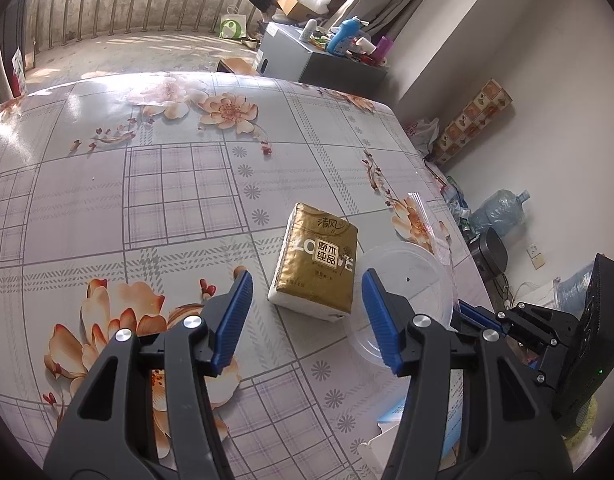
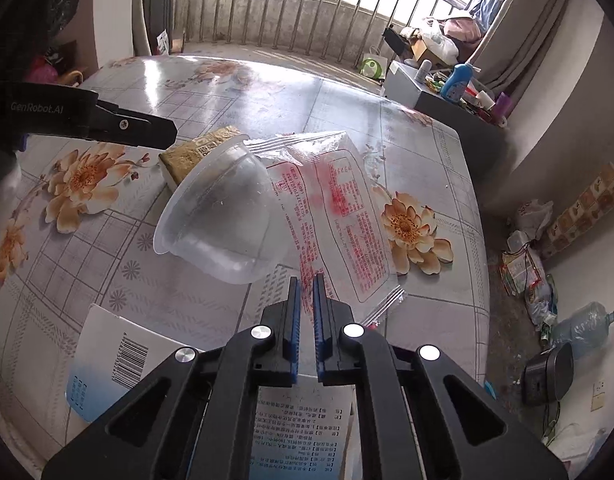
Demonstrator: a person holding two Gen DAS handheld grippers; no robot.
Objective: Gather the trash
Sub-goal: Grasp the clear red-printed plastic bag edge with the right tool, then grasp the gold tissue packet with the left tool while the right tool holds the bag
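A gold tissue pack lies on the flowered table. My left gripper is open, its blue fingers either side of the pack's near end, just above the table. A clear plastic bowl lies tilted beside the pack, and it also shows in the left wrist view. My right gripper is shut on the near edge of a clear plastic bag with red print, which runs under the bowl. The pack also shows behind the bowl in the right wrist view.
A white and blue box with a barcode and a printed leaflet lie at the table's near edge. Beyond the table stand a grey cabinet with bottles, a water jug and floor clutter by the wall.
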